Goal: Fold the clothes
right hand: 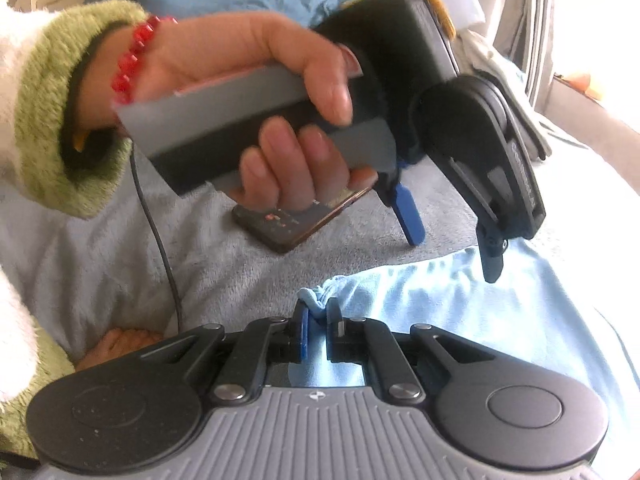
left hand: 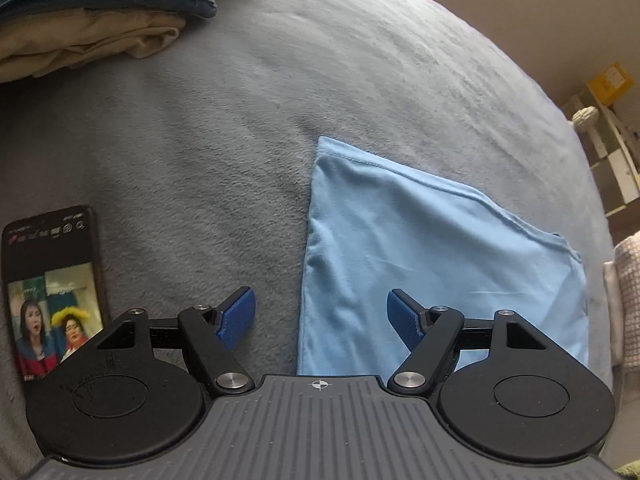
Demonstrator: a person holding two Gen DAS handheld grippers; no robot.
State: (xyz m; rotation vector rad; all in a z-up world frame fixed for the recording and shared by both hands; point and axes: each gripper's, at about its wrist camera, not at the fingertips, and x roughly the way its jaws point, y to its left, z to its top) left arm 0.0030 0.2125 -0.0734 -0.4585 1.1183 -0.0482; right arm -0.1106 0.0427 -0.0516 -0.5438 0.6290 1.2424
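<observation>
The right gripper has its fingers pinched on a bunched corner of the light blue cotton garment. The left gripper, fingers wide and holding nothing, hangs over the garment's edge on the grey fleece bed cover.

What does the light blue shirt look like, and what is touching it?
The light blue shirt is soft, thin cloth with a stitched hem, lying mostly flat with a few wrinkles on the grey fuzzy blanket. The right gripper is shut on a bunched bit of its edge. The left gripper hovers open above its side edge.
</observation>
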